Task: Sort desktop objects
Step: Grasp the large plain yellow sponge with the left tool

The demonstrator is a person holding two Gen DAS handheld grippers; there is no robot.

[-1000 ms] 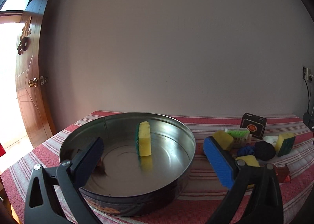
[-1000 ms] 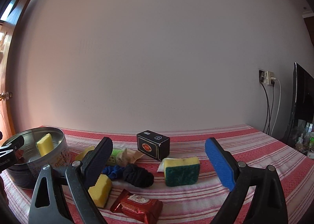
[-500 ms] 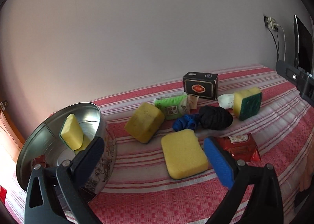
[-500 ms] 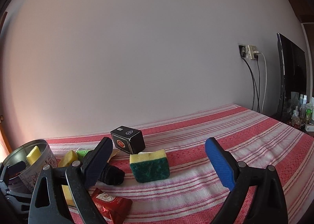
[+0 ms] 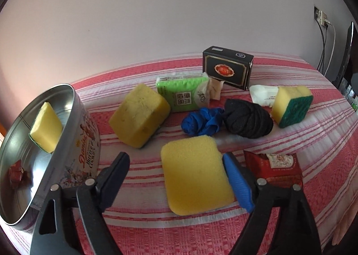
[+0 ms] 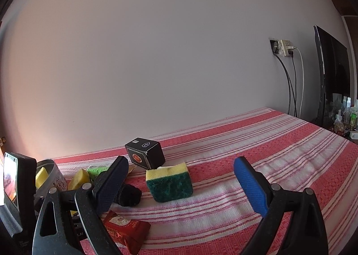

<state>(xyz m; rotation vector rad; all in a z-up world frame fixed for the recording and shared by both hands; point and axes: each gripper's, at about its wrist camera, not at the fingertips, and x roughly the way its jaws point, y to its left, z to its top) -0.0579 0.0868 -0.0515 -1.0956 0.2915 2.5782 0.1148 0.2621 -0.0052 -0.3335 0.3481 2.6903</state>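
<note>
While we line up on the flat sponge: our step in hand, as we judge it, is picking up the flat yellow sponge (image 5: pixel 194 174) for the cookie tin (image 5: pixel 67 143).
Sponge position: it lies flat on the striped tablecloth (image 5: pixel 313 134), between our left fingers, nearer the blue one.
Left gripper (image 5: pixel 176 179): jaws wide apart, holding nothing; the blue finger (image 5: pixel 238 184) sits at the sponge's right edge, touching or just beside it, we cannot tell which, and the dark finger (image 5: pixel 114 176) stands clear of its left edge.
How to do it well: we should centre the sponge between the pads, come low so they meet its sides rather than its top, and squeeze gently, since foam will likely compress and spring.
Risk: the red snack packet (image 5: pixel 277 170) lies just right of the blue finger and could get nudged.
Tin contents: a yellow-and-green sponge (image 5: pixel 45 127) leans on the inner wall, with a small red item (image 5: pixel 16 173) on the floor.
Other items: a thick yellow sponge (image 5: pixel 139 124), green tissue pack (image 5: pixel 183 95), blue cloth (image 5: pixel 202 121), black cloth ball (image 5: pixel 248 118), black box (image 5: pixel 228 67) and scouring sponge (image 5: pixel 292 105) wait beyond.
Right gripper (image 6: pixel 179 184): jaws spread wide, empty, hovering above the cloth facing the scouring sponge.
</note>
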